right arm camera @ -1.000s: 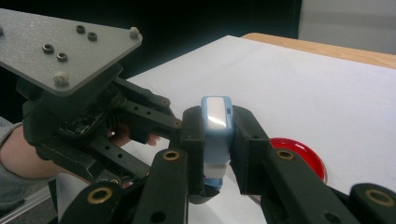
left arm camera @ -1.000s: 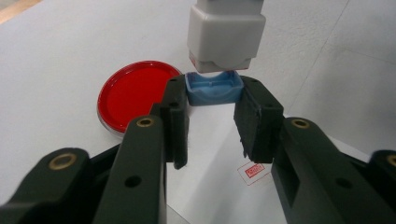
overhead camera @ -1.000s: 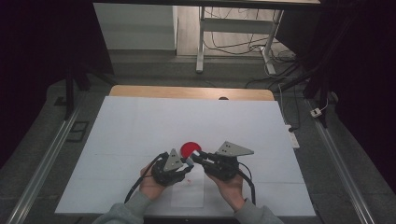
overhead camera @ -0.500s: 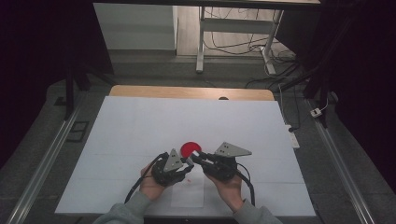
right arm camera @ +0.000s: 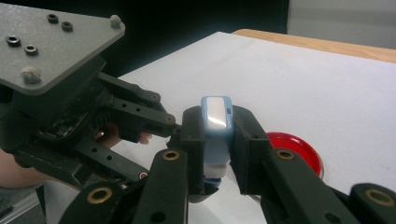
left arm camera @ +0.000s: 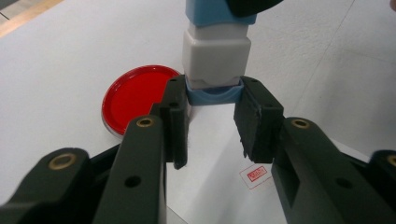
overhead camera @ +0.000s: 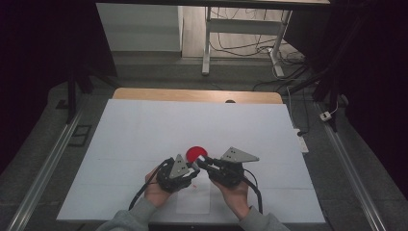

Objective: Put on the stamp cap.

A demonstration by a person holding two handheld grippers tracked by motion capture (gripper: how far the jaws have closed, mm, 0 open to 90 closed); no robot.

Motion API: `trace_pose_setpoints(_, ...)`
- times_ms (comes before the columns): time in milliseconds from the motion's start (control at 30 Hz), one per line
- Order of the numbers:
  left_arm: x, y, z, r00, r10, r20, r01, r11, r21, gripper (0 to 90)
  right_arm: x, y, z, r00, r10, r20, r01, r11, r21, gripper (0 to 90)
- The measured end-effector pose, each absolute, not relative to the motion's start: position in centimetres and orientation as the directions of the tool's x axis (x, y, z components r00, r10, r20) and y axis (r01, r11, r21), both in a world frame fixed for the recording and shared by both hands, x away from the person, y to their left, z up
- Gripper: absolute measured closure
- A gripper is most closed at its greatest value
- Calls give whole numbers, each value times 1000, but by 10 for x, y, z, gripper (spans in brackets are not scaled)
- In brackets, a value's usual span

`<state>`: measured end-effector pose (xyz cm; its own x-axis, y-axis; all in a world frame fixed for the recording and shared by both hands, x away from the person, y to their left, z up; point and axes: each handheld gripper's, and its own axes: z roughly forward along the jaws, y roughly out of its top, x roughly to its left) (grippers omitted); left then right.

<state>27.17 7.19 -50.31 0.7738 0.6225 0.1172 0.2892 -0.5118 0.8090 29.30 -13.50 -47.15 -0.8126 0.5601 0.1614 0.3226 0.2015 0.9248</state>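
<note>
A blue and white stamp (left arm camera: 215, 51) hangs between my two grippers just above the white table (overhead camera: 144, 130). My left gripper (left arm camera: 212, 93) is shut on the stamp's blue bottom cap (left arm camera: 213, 94), one pad on each side. My right gripper (right arm camera: 215, 126) is shut on the stamp's blue upper body (right arm camera: 216, 116). In the high view the left gripper (overhead camera: 192, 167) and the right gripper (overhead camera: 202, 162) meet tip to tip beside a round red ink pad (overhead camera: 196, 153), which lies on the table just behind them. The ink pad (left arm camera: 135, 98) sits left of the stamp in the left gripper view.
A sheet of paper (overhead camera: 193, 199) lies under the hands at the table's near edge, with a small red stamped mark (left arm camera: 255, 174) on it. A wooden strip (overhead camera: 192, 95) runs along the far edge. Beyond it are desk legs and cables (overhead camera: 240, 43).
</note>
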Motion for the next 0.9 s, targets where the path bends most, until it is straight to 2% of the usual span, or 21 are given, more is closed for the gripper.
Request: trace_pose_setpoints(900, 270, 71, -504, 763, 631, 145, 275, -519, 809, 654, 292, -135, -472, -800, 578, 162, 330, 197, 923, 758)
